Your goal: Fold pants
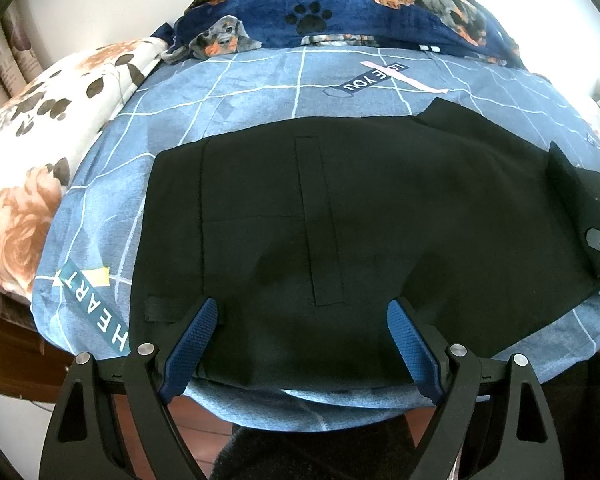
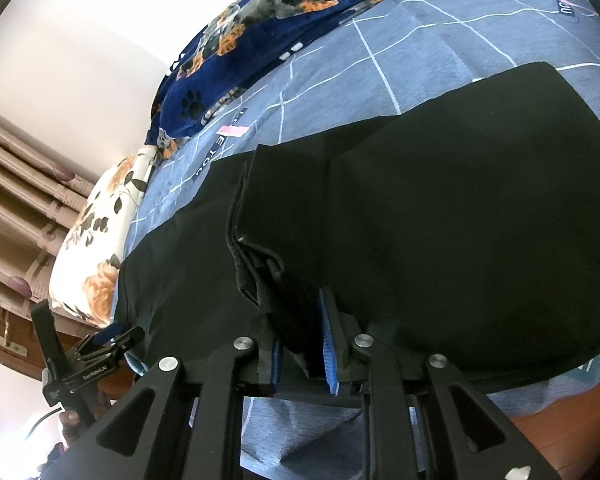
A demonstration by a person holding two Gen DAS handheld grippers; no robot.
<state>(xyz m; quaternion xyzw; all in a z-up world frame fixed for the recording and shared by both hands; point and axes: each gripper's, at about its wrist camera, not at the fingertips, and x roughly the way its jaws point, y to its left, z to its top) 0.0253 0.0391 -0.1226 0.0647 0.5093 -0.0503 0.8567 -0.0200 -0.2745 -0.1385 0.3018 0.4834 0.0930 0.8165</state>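
The left gripper (image 1: 304,320) hangs wide apart over the near edge of the black pants (image 1: 380,208). The right gripper (image 2: 300,344) pinches a folded hem. The pants lie on the blue sheet (image 1: 260,92); a dog blanket (image 1: 340,12) lies beyond.

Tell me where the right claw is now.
The right claw is shut on a folded edge of the black pants at the near edge of the bed.

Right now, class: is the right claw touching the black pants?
Touching. The right wrist view shows the right claw with its blue pads closed on a bunched fold of the black pants, no gap between them.
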